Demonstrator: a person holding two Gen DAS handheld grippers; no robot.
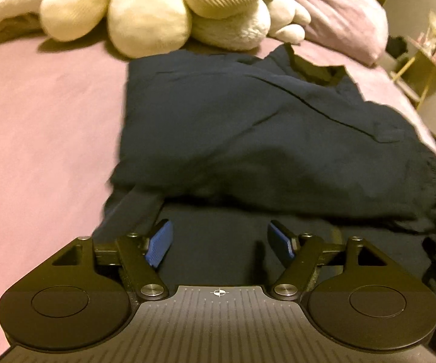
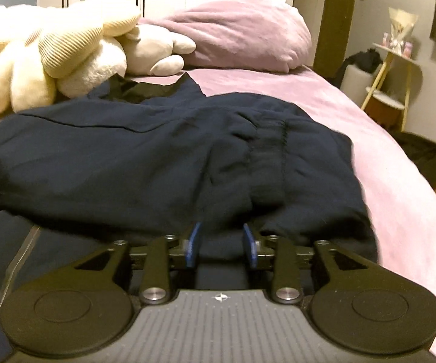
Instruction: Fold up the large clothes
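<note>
Now | navy garment [image 1: 248, 127] folded on bed [image 1: 36, 121], just beyond both | left gripper [image 1: 219, 243] agape, empty | right gripper [image 2: 221, 245] parted, empty

We see our left gripper [image 1: 220, 243] with its blue pads spread apart and nothing between them, poised over the dark navy garment [image 1: 248, 139] folded on the pink bed [image 1: 42, 127]. Cream plush toys [image 1: 145, 9] crowd the bed's far edge.

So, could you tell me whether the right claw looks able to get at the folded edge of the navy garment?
Probably yes: the right claw stands open just before the navy garment, nothing between.
</note>
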